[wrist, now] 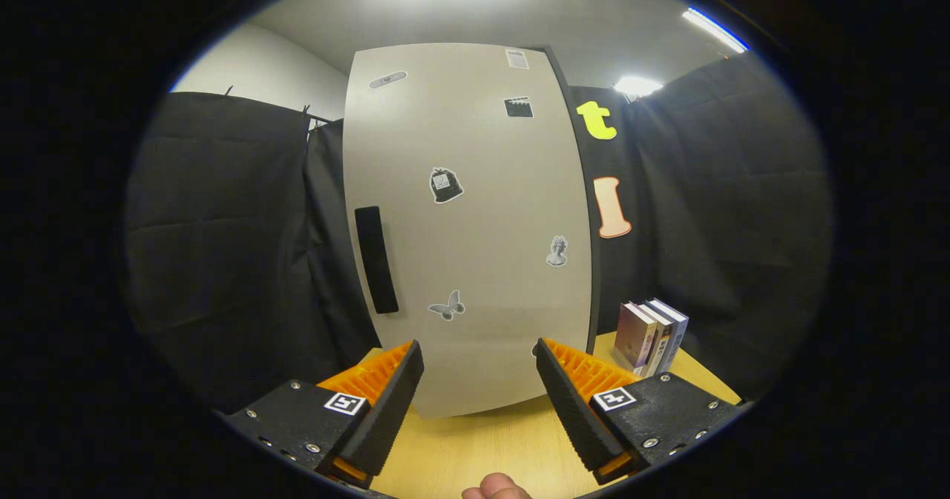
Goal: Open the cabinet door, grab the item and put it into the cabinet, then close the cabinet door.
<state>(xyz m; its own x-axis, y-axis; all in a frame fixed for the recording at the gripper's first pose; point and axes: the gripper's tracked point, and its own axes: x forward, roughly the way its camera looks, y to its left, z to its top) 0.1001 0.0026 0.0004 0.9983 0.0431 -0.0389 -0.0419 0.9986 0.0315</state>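
Cabinet: it stands on the wooden table, just ahead of the fingers and facing them squarely.
Door: it lies flat and closed, with small stickers scattered across its face.
Stage: a closed door fits two moments, one with the item waiting outside to be put in, the other with the item already inside and the door pushed to again. This view cannot settle which.
Handle: a dark upright bar near the door's left edge, above and slightly beyond the left finger.
Working the door well: in my judgement any pull belongs on that bar, so the hinge is probably on the far, right side. The fingers should go round the bar squarely, and the swing should follow the door's arc rather than a straight tug, which could drag the cabinet across the table.
Books: a small upright row stands on the table to the right of the cabinet, beyond the right finger. They may be the item to store, though I cannot be sure.
Gripper: its fingers are spread wide, holding nothing and touching nothing, with the lower door and bare table between them.
Fingertip: a person's, just behind the gripper.
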